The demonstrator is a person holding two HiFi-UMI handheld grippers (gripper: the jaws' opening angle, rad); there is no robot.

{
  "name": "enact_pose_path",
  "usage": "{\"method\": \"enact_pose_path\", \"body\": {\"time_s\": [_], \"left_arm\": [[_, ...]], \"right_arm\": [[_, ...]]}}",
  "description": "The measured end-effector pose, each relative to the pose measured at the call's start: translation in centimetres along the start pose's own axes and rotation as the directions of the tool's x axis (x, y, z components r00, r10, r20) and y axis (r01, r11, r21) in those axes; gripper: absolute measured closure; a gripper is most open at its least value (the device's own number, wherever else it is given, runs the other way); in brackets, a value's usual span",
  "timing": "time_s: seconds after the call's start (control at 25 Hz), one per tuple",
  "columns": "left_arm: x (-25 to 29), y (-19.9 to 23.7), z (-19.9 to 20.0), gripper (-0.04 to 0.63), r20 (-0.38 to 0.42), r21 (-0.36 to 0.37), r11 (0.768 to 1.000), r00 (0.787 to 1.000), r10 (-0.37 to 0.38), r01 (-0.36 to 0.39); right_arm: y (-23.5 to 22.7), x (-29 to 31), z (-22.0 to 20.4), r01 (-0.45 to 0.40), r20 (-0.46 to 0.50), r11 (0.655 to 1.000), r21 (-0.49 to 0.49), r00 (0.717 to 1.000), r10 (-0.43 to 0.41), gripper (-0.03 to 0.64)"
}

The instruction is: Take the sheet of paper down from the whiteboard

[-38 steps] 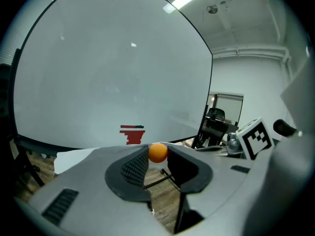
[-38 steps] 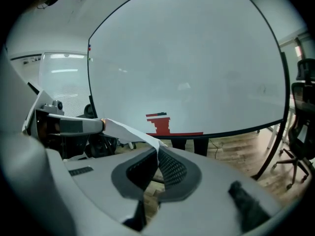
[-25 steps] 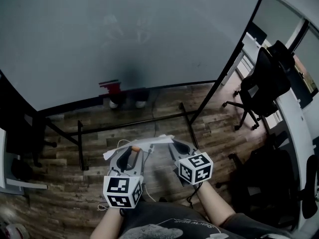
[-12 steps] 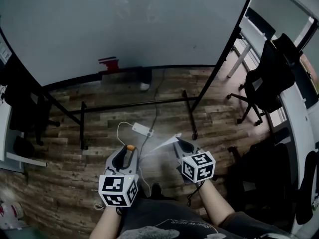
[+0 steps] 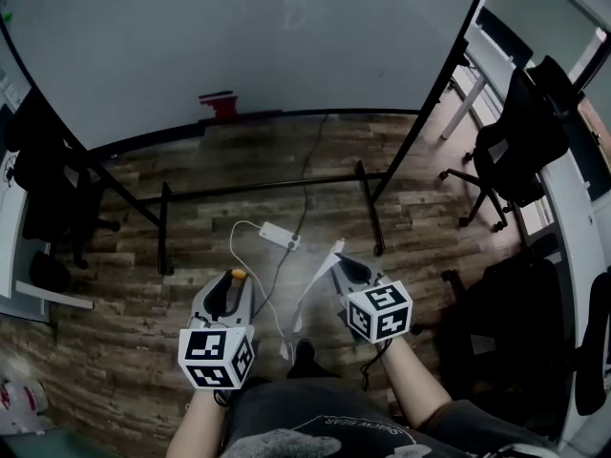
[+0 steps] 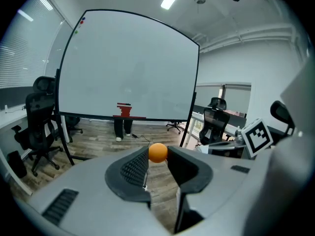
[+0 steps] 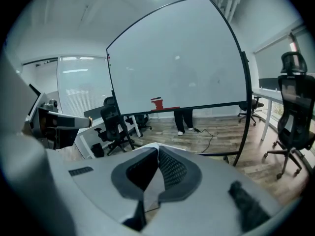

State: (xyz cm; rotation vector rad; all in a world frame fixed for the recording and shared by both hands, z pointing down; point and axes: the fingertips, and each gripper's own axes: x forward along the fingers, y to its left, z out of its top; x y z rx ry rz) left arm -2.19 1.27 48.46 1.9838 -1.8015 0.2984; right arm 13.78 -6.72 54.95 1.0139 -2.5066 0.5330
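Note:
The whiteboard point(image 5: 239, 36) stands ahead with no sheet on it, and also fills the left gripper view point(image 6: 133, 68) and the right gripper view point(image 7: 177, 58). My right gripper point(image 5: 336, 260) point(image 7: 156, 154) is shut on the white sheet of paper point(image 5: 310, 289) point(image 7: 151, 183), which droops toward the floor on its left. My left gripper point(image 5: 232, 280) point(image 6: 156, 162) pinches a small orange ball point(image 5: 237, 275) point(image 6: 158, 152) between its tips. Both grippers are held low in front of me, well back from the board.
A red object point(image 5: 221, 103) sits on the board's tray. The black stand legs point(image 5: 267, 194) cross the wooden floor, with a white power strip point(image 5: 280, 235) and its cable beyond my grippers. Office chairs point(image 5: 520, 151) stand at the right. Someone's legs point(image 7: 184, 122) show behind the board.
Both grippers have drawn back from the whiteboard. The sheet, which lay spread above both grippers, now hangs from the right gripper alone. The legs behind the board have left the head view.

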Motion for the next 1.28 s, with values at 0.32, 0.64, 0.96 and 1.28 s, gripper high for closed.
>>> {"method": "enact_pose_path", "body": {"time_s": [0.32, 0.64, 0.96, 1.28], "left_arm": [[-4.6, 2.1, -1.4, 0.469, 0.010, -0.007, 0.998, 0.998, -0.062, 0.062], [-10.5, 4.5, -3.9, 0.469, 0.018, -0.006, 0.995, 0.995, -0.095, 0.095], [-15.1, 5.7, -6.4, 0.469, 0.022, 0.005, 0.993, 0.992, -0.121, 0.121], [-18.0, 5.5, -7.2, 0.469, 0.038, 0.011, 0.990, 0.989, -0.143, 0.143]], "right_arm": [[6.3, -1.6, 0.1, 0.035, 0.000, 0.998, -0.052, 0.999, -0.035, 0.594], [13.3, -4.4, -1.6, 0.055, 0.012, 0.995, -0.078, 0.998, -0.055, 0.594], [17.0, -8.3, -4.1, 0.112, 0.026, 0.992, -0.060, 0.993, -0.111, 0.594], [19.1, -10.8, -5.0, 0.143, 0.034, 0.988, -0.061, 0.989, -0.141, 0.594]]}}
